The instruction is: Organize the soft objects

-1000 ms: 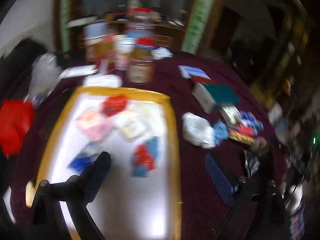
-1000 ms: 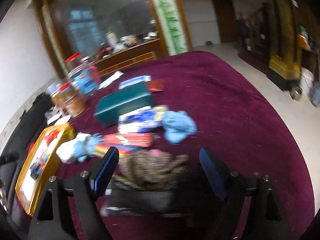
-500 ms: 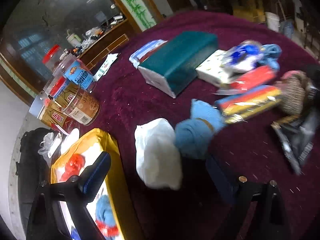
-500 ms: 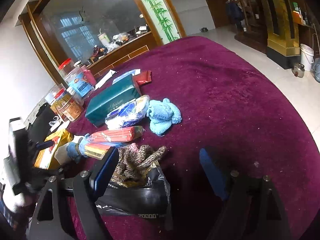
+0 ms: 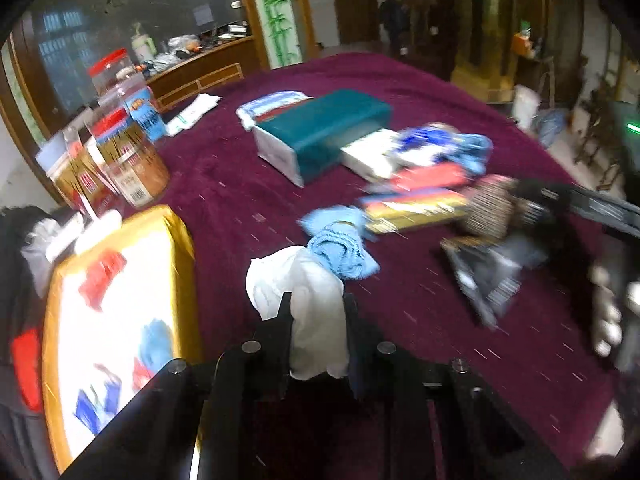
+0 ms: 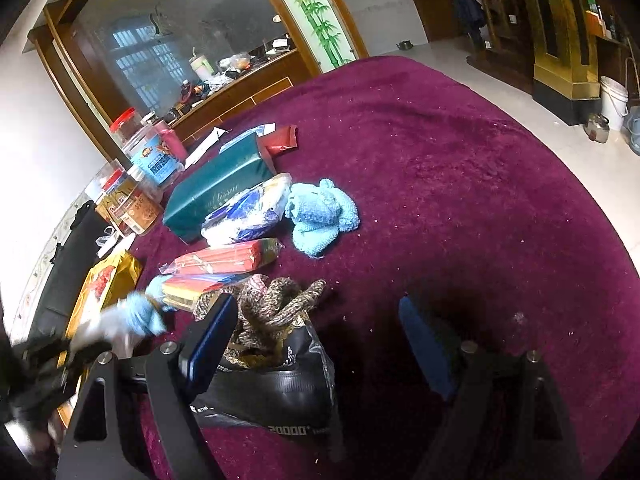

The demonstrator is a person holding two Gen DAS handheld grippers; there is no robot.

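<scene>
My left gripper (image 5: 316, 300) is shut on a white soft cloth (image 5: 308, 300) on the maroon tablecloth; a blue knitted piece (image 5: 340, 246) lies against the cloth's far end. A gold-rimmed white tray (image 5: 180, 232) with red and blue soft pieces lies to the left. My right gripper (image 6: 316, 320) is open and empty above a black bag (image 6: 276, 392) with a brown knitted rope (image 6: 272, 308) on it. A light blue knitted cloth (image 6: 320, 212) lies further off. The left gripper with the white cloth (image 6: 100, 328) shows at the right wrist view's left edge.
A teal tissue box (image 5: 324, 128), red and striped packets (image 5: 416, 200), a plastic-wrapped pack (image 6: 248, 216) and several snack jars (image 5: 128, 152) stand on the table. The table's round edge drops to the floor at the right (image 6: 600, 128).
My left gripper swung from over the tray to the white cloth and shut on it. The right gripper stayed open over the black bag.
</scene>
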